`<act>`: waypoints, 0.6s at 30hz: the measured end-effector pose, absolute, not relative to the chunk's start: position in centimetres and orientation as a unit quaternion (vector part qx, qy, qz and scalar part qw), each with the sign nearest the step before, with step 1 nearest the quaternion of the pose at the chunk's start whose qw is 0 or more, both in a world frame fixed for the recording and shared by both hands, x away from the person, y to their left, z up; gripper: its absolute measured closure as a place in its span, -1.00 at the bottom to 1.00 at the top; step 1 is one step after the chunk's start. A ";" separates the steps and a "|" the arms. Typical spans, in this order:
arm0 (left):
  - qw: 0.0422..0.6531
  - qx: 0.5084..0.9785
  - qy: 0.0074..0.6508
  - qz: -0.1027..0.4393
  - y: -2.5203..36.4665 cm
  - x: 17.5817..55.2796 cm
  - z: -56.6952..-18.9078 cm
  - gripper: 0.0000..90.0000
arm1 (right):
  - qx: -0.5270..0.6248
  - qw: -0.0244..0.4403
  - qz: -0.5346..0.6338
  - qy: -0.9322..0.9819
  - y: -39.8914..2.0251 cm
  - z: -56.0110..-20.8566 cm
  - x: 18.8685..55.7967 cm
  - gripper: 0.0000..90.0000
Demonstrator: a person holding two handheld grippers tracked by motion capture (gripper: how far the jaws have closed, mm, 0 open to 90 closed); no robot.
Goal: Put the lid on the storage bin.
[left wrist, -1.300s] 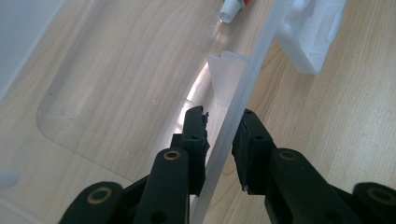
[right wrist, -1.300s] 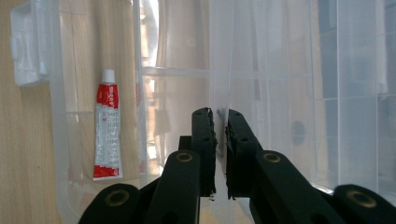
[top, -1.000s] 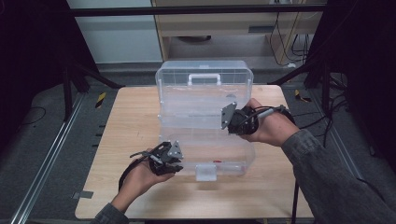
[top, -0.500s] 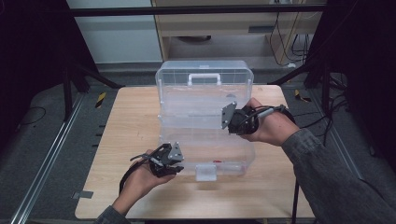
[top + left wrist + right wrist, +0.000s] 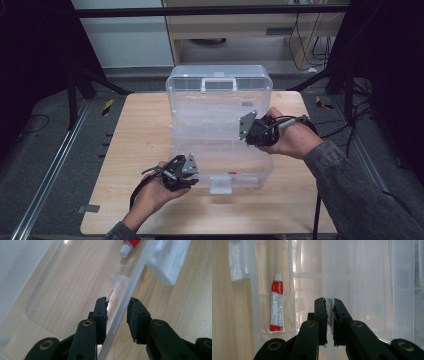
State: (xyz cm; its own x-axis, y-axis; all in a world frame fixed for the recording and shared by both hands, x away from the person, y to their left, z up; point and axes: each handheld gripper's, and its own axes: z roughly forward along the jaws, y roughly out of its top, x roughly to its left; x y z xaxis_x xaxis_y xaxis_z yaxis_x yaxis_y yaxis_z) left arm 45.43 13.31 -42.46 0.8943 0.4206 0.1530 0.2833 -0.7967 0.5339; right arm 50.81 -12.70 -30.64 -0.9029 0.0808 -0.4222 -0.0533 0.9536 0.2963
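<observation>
A clear plastic organiser box (image 5: 220, 107) lies open on the wooden table (image 5: 140, 135), its lid raised at the back. My left gripper (image 5: 194, 178) (image 5: 117, 306) straddles the box's near wall (image 5: 125, 295). Its jaws have just been opening, and the right pad (image 5: 136, 317) stands clear of the plastic. My right gripper (image 5: 248, 134) (image 5: 329, 302) is shut on a thin clear wall (image 5: 328, 277) at the box's right side. A red-and-white tube (image 5: 277, 306) (image 5: 130, 243) lies in a front compartment.
A white latch (image 5: 220, 184) (image 5: 170, 262) (image 5: 238, 261) sticks out from the box's near wall onto the table. Bare wood lies to the left of the box. Cables (image 5: 330, 132) trail off the table's right edge. Dark frame bars (image 5: 80, 85) stand beyond the left corner.
My left hand has slid a little toward the table's near edge. The right hand and the box have kept still.
</observation>
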 end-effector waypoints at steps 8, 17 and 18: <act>0.282 0.928 0.181 0.163 13.5 45.4 -41.8 0.24 | 0.001 0.224 0.149 0.963 -12.5 -30.7 50.4 0.86; 0.340 0.907 0.199 0.149 15.3 43.8 -39.4 -0.11 | 0.004 0.222 0.159 0.962 -12.8 -30.9 50.1 0.87; 0.348 0.904 0.200 0.144 15.6 43.6 -39.1 -0.12 | 0.005 0.222 0.159 0.962 -12.8 -30.9 50.1 0.87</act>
